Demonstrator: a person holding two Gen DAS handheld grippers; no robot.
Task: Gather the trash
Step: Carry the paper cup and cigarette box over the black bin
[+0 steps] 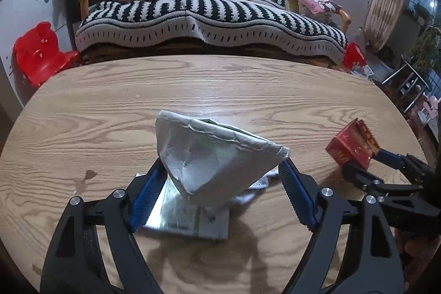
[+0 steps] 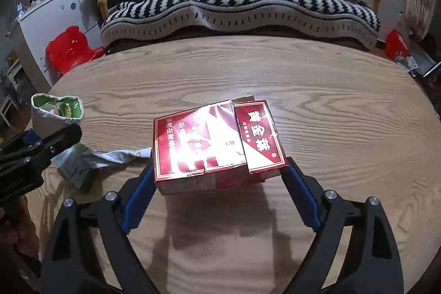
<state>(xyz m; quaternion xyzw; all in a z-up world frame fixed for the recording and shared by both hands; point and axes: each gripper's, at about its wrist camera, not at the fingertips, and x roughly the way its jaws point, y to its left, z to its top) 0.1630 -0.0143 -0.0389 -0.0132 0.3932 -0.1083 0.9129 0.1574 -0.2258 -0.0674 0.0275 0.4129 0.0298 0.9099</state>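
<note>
My left gripper (image 1: pixel 220 170) is shut on a white paper bag (image 1: pixel 209 153) with its mouth open, held above the wooden table (image 1: pixel 110 106). Under it lie a silvery flat wrapper (image 1: pixel 182 216) and a crumpled white wrapper (image 1: pixel 256 189). My right gripper (image 2: pixel 217 170) is shut on a red cigarette pack (image 2: pixel 215 139) with its lid ajar, held above the table. In the left wrist view the pack (image 1: pixel 352 142) and the right gripper are to the right of the bag. In the right wrist view the bag (image 2: pixel 55 112) is at the far left, with green trash inside.
A sofa (image 1: pixel 209 13) with a black-and-white striped cover stands behind the table. A red plastic chair (image 1: pixel 38 54) is at the left by a white cabinet (image 1: pixel 27 7). Red packaging (image 1: pixel 354 55) lies on the floor at the right.
</note>
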